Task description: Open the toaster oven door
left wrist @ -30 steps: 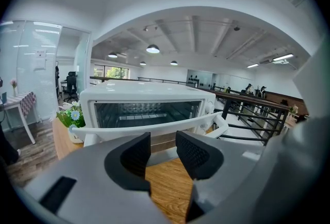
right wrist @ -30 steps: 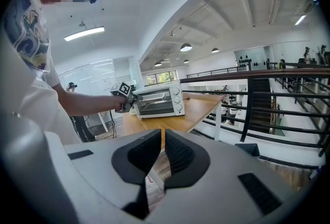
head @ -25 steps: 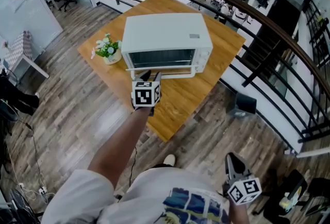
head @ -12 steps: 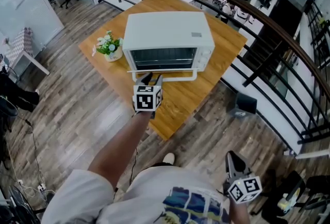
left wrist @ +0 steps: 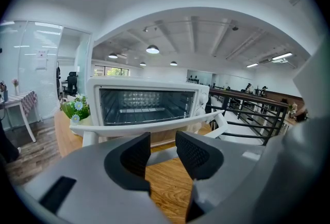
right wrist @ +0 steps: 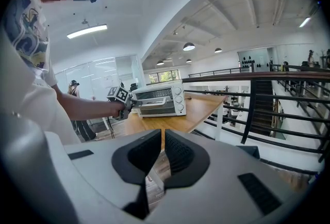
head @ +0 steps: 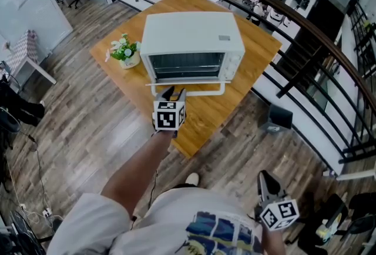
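Mid-frame, the left tool (head: 174,93) is released, its jaws apart just beneath the toaster oven door handle (head: 200,84), while the right tool (head: 265,182) at lower right is clenched on nothing.

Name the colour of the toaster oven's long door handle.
The long door handle is white; left gripper view shows it best.

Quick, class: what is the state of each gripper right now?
Left gripper: open, empty; the white toaster oven's bar handle lies just ahead.
Right gripper: closed, holding nothing.
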### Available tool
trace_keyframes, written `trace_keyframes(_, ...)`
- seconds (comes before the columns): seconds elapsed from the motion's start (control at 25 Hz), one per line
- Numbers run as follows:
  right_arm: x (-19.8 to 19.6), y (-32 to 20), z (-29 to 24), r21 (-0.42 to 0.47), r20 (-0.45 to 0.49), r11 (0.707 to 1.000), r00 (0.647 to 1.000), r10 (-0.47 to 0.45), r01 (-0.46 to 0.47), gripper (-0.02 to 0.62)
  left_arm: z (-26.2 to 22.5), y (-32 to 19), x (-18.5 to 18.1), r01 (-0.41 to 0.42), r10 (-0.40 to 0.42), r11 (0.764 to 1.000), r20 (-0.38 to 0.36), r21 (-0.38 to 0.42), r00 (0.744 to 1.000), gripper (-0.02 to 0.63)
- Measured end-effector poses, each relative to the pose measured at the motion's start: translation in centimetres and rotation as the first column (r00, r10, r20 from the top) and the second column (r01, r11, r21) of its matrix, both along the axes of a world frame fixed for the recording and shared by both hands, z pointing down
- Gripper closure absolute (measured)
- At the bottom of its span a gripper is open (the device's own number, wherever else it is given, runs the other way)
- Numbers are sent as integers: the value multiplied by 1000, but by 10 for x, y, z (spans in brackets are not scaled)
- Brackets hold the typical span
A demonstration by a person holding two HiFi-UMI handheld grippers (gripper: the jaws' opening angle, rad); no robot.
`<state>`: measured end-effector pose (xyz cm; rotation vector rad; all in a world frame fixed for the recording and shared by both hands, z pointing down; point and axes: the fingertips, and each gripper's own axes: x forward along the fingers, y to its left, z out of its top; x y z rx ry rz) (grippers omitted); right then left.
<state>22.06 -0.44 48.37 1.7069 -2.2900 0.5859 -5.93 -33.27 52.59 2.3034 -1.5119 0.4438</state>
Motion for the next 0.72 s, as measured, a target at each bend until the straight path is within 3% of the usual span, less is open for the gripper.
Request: trace_keyframes(0.72, 0, 3, -6, 2, -22, 1000, 1000, 1, -1, 574, 21, 20, 2, 4, -4, 1000, -5, 6, 1000, 453)
